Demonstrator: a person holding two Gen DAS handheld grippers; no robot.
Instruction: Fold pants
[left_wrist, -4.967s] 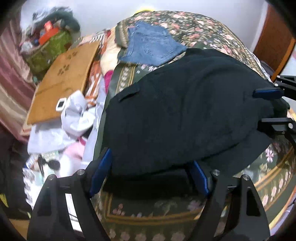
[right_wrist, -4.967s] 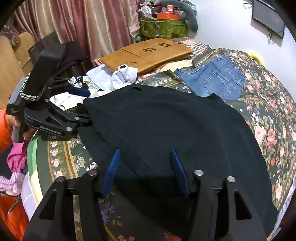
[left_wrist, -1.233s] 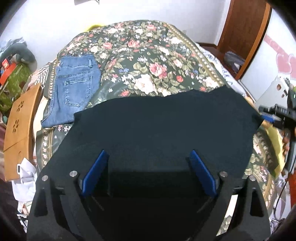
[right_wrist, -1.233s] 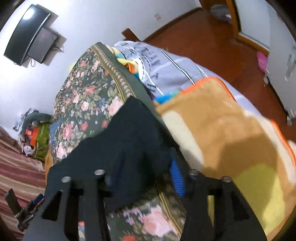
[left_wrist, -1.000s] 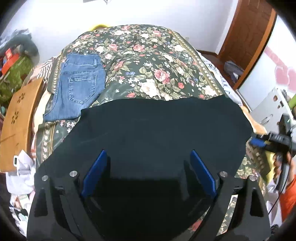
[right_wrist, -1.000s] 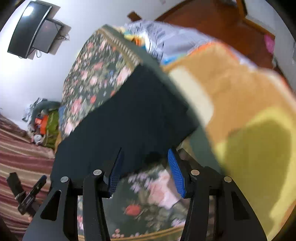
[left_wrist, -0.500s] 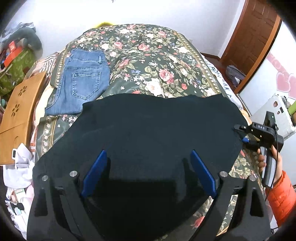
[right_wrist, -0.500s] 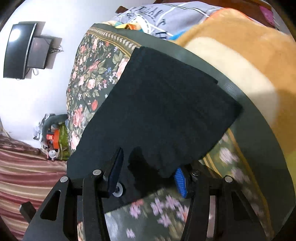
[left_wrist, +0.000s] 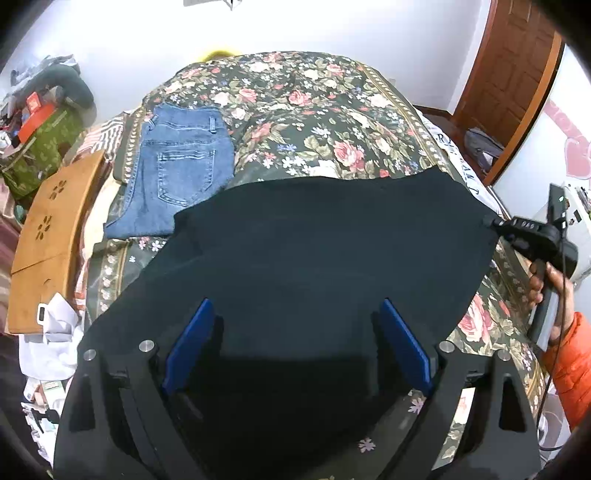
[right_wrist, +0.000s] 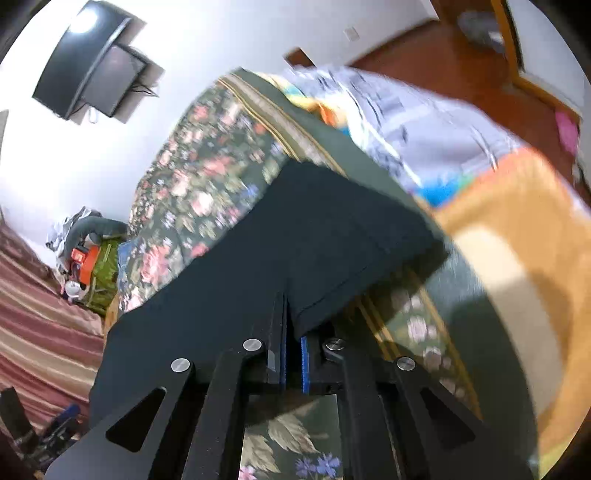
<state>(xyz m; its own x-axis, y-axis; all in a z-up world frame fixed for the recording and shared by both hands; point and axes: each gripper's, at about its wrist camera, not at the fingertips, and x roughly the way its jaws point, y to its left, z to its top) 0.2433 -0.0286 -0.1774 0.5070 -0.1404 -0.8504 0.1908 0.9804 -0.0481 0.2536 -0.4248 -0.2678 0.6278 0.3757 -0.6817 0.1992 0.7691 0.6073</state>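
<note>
Black pants (left_wrist: 314, 240) lie spread across the floral bed cover (left_wrist: 314, 103). My left gripper (left_wrist: 297, 332) hovers over their near end with its blue pads (left_wrist: 188, 347) wide apart and open; dark fabric lies under and between them, not pinched. In the left wrist view my right gripper (left_wrist: 493, 222) meets the pants' far right corner, held by a hand (left_wrist: 546, 280) in an orange sleeve. In the right wrist view the right gripper's (right_wrist: 293, 314) jaws are closing, nearly together, with the edge of the black pants (right_wrist: 295, 229) pinched between the pads.
Folded blue jeans (left_wrist: 181, 173) lie at the back left of the bed. A wooden board (left_wrist: 48, 225) and white cloth clutter sit along the left side. A tan and orange blanket (right_wrist: 517, 240) lies past the pants' right corner. A wooden door (left_wrist: 517, 74) stands at the back right.
My right gripper slid up to the pants' corner and its jaws came together on the fabric edge. The left gripper stayed wide apart over the near end.
</note>
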